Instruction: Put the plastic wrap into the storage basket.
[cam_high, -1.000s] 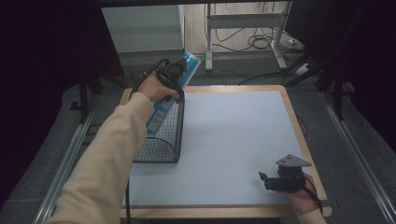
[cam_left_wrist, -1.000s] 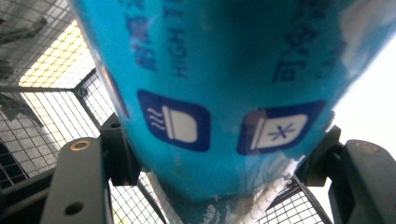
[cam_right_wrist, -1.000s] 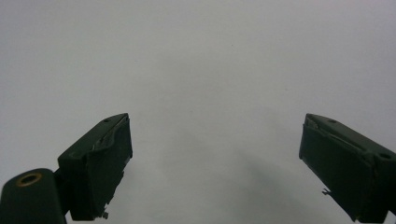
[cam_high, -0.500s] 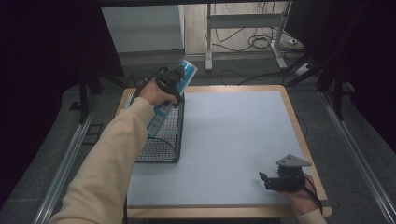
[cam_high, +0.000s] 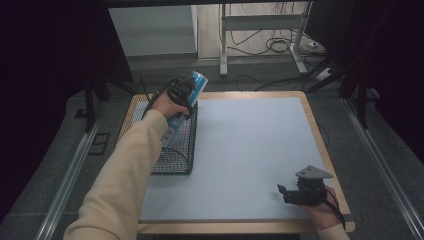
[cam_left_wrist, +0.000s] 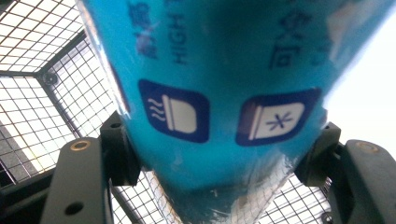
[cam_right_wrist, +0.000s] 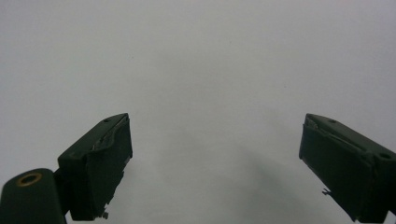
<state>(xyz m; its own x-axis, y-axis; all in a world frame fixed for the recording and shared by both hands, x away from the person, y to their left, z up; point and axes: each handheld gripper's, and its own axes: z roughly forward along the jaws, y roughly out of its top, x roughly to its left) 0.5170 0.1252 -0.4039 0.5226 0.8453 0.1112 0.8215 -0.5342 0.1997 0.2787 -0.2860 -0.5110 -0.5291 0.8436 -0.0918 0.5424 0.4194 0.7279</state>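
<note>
— Over the wire basket (cam_high: 175, 150), what's the left gripper (cam_high: 181, 95) doing?
— Clamped on the blue packet (cam_left_wrist: 219, 93), partly inside it.
— Right gripper (cam_right_wrist: 215, 158)?
— Jaws apart above the grey mat (cam_high: 250, 150).

A wood-edged table (cam_high: 315, 130) carries a pale mat (cam_high: 250, 150) and wire basket (cam_high: 175, 155).
</note>
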